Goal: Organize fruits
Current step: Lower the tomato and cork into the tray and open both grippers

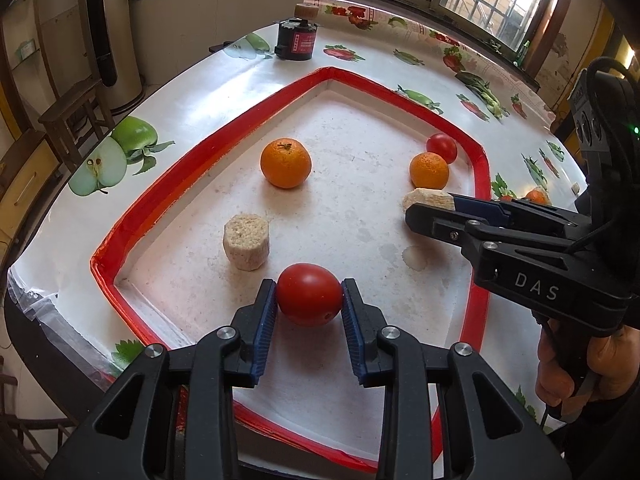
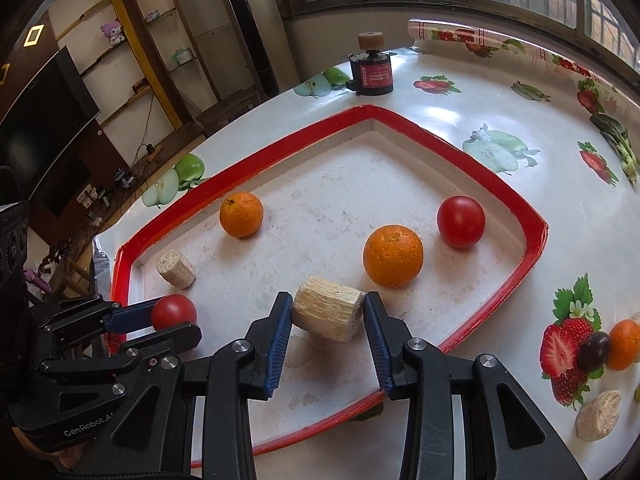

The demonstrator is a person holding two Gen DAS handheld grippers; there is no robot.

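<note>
A white tray with a red rim (image 1: 208, 136) (image 2: 520, 196) lies on the table. My left gripper (image 1: 309, 300) is shut on a red tomato (image 1: 310, 294) near the tray's front left; it also shows in the right wrist view (image 2: 174, 312). My right gripper (image 2: 326, 316) is shut on a pale corn piece (image 2: 326, 312), which also shows in the left wrist view (image 1: 426, 200). In the tray lie two oranges (image 1: 285, 163) (image 1: 429, 170), a second tomato (image 1: 441, 148) and another pale chunk (image 1: 245, 246).
A black cylindrical device (image 1: 295, 40) with a cork top stands beyond the tray. Outside the tray at the right lie an orange (image 2: 624, 344), a dark grape (image 2: 595, 350) and a pale chunk (image 2: 598, 416). The tablecloth has printed fruit. A stool (image 1: 72, 120) stands left.
</note>
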